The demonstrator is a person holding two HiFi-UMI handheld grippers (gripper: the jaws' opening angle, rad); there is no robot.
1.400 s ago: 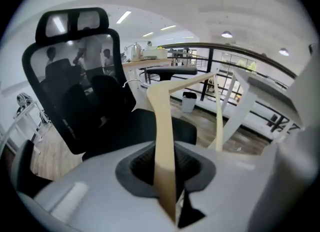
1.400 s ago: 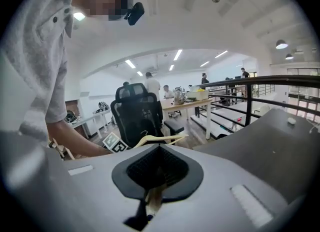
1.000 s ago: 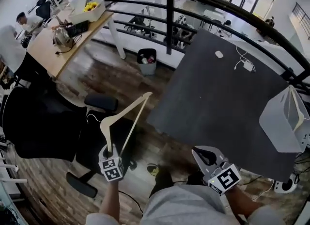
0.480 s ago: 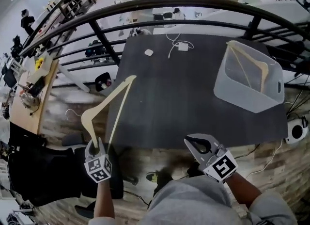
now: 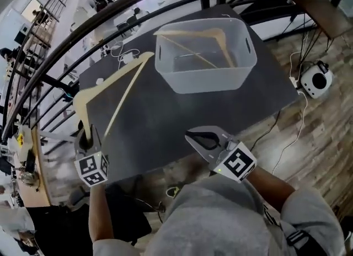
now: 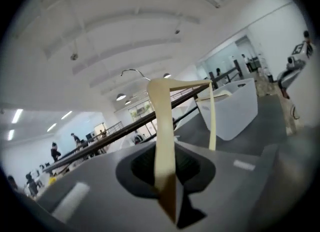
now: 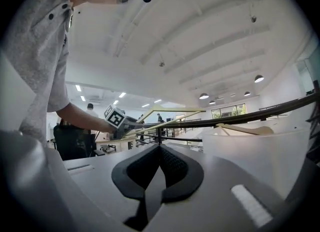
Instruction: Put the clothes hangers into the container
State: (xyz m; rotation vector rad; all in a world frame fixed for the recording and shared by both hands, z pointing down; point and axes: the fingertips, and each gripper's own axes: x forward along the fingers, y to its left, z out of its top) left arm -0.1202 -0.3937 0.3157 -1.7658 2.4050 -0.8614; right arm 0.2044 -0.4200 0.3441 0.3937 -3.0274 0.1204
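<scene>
**Fig. Second hanger on its way to the container.**
The dark table point(image 5: 165, 125) bears the clear container point(image 5: 205, 81), with one hanger point(image 5: 194, 34) already inside. To the container's left, the left gripper point(image 5: 87, 138) clamps a wooden hanger point(image 5: 113, 81) by one arm end (far tip just beside the rim). I'd clear the rim, level it, then release. The right gripper point(image 5: 199, 138), nearer than the container, is closed and empty.

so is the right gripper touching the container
Apart. The head view shows a strip of bare dark table between the right gripper and the container.
</scene>
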